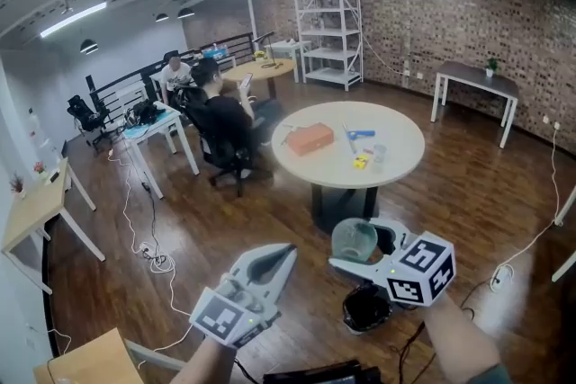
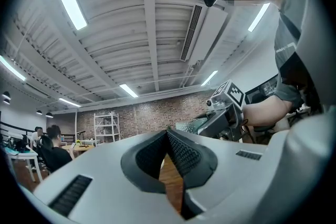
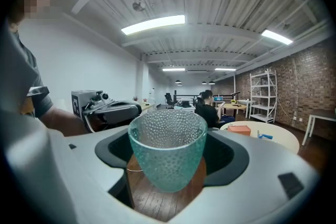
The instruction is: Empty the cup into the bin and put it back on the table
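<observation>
1. The right gripper (image 3: 167,162) pinches the cup (image 3: 168,144) between its jaws.
2. The cup is of green dimpled glass; it stands upright and looks empty.
3. In the head view it hangs in the air over the wood floor, between the person and the round table (image 1: 400,135).
4. The black bin (image 1: 367,308) stands on the floor, under the right gripper.
5. The left gripper (image 2: 168,139) has its jaws pressed together, with nothing between them; it is beside the right gripper, apart from it.
6. An orange box (image 1: 310,139) lies on the table, well apart from the cup.
</observation>
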The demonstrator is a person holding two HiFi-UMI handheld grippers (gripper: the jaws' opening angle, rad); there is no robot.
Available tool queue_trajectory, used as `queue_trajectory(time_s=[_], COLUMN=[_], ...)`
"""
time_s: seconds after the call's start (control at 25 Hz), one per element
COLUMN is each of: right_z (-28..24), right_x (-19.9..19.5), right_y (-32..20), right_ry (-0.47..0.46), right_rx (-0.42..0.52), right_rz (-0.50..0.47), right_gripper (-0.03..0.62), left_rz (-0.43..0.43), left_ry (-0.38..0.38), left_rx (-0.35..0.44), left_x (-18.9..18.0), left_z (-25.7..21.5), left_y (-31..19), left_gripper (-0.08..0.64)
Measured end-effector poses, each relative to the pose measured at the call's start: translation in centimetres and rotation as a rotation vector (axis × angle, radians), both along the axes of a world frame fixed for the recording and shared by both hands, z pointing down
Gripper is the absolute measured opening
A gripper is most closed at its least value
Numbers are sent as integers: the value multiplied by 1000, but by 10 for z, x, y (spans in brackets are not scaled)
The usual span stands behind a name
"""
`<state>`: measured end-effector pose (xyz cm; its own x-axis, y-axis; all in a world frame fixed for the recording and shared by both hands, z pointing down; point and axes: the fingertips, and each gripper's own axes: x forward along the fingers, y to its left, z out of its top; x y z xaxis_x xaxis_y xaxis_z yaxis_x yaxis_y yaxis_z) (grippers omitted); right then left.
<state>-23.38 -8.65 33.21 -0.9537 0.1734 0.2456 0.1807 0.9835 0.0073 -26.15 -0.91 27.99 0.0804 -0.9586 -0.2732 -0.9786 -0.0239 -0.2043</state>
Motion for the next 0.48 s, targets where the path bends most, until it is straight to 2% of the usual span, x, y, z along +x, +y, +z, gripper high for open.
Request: queue_trajectory(time_s=[0.48], right_z=[4], right_x=[-3], right_y=[-118], right_ry=[-11], right_rx=[-2], right_rz=[118], right_gripper=[394], left_rz=[90], left_ry=[-7], left_rx=[-18], left_x=[-28], left_z=[4], left_y=[-122], left_gripper=[-6])
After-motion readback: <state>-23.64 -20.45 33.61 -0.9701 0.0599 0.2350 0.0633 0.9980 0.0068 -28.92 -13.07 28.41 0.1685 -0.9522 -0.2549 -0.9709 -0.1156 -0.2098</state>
